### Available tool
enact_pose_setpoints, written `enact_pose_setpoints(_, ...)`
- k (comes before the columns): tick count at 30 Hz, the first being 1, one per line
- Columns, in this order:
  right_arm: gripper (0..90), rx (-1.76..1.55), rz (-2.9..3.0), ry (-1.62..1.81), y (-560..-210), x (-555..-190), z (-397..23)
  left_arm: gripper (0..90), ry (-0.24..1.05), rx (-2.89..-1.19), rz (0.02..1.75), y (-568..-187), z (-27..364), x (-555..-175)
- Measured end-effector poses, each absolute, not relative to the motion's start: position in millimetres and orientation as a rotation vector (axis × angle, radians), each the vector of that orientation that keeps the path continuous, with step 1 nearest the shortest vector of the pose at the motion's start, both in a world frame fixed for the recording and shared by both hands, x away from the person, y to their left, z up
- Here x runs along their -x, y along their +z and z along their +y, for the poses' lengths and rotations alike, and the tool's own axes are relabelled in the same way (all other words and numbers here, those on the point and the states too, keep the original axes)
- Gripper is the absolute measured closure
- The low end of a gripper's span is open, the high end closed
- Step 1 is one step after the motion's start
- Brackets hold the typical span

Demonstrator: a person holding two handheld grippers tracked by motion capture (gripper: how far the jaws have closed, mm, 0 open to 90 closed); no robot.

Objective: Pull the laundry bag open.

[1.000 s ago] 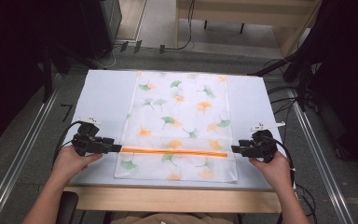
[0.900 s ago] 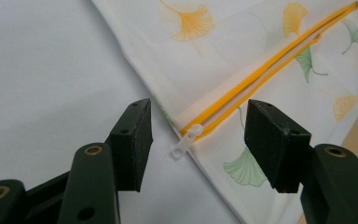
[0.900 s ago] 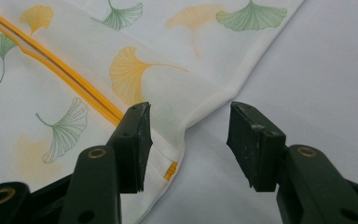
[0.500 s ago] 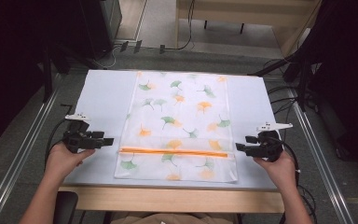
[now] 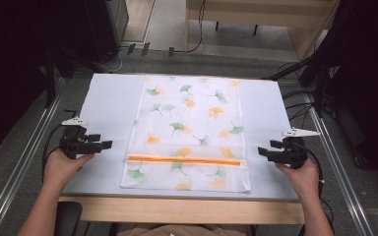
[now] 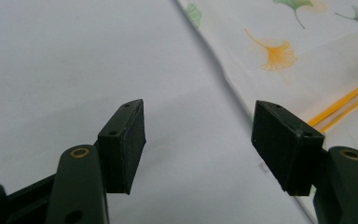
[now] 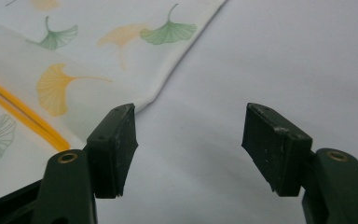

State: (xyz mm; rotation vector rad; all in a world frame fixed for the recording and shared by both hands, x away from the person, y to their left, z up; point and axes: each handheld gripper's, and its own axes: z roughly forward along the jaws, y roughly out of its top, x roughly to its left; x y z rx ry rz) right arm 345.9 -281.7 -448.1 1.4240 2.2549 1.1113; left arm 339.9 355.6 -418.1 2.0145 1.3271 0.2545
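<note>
A white cloth bag (image 5: pixel 189 130) printed with green and orange ginkgo leaves lies flat on the table, with an orange zipper (image 5: pixel 184 160) across its near end. My left gripper (image 5: pixel 107 144) rests on the bare tabletop just left of the bag, level with the zipper. Its jaws have just been opening and stand open, nothing between them (image 6: pixel 198 135). My right gripper (image 5: pixel 261 151) is just right of the bag. Its jaws have also just been opening and are empty (image 7: pixel 189 140). The bag's edge (image 7: pixel 74 56) lies beside the right gripper's left jaw.
The pale tabletop (image 5: pixel 108 98) has bare strips on both sides of the bag. A wooden front edge (image 5: pixel 177 210) faces the person. Metal rails (image 5: pixel 24 162) run along each side, cables (image 5: pixel 300 93) hang off the right, and dark furniture (image 5: pixel 98 24) stands behind.
Both grippers have drawn outward from the zipper's ends, left one leftward and right one rightward, and their jaws have opened wider. The bag lies as before.
</note>
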Motion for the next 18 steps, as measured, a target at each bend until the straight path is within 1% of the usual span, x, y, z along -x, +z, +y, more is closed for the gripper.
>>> enact_pose_setpoints(8,36.0,-1.47,2.21,1.085,-454.2,-351.7,-292.2,35.6,0.263,-2.017,1.359,-423.5,360.7,-346.2)
enact_pose_setpoints(18,35.6,-1.474,2.211,1.074,-456.5,-353.5,-290.7,35.7,0.257,-2.026,1.406,-427.1,363.7,-349.3)
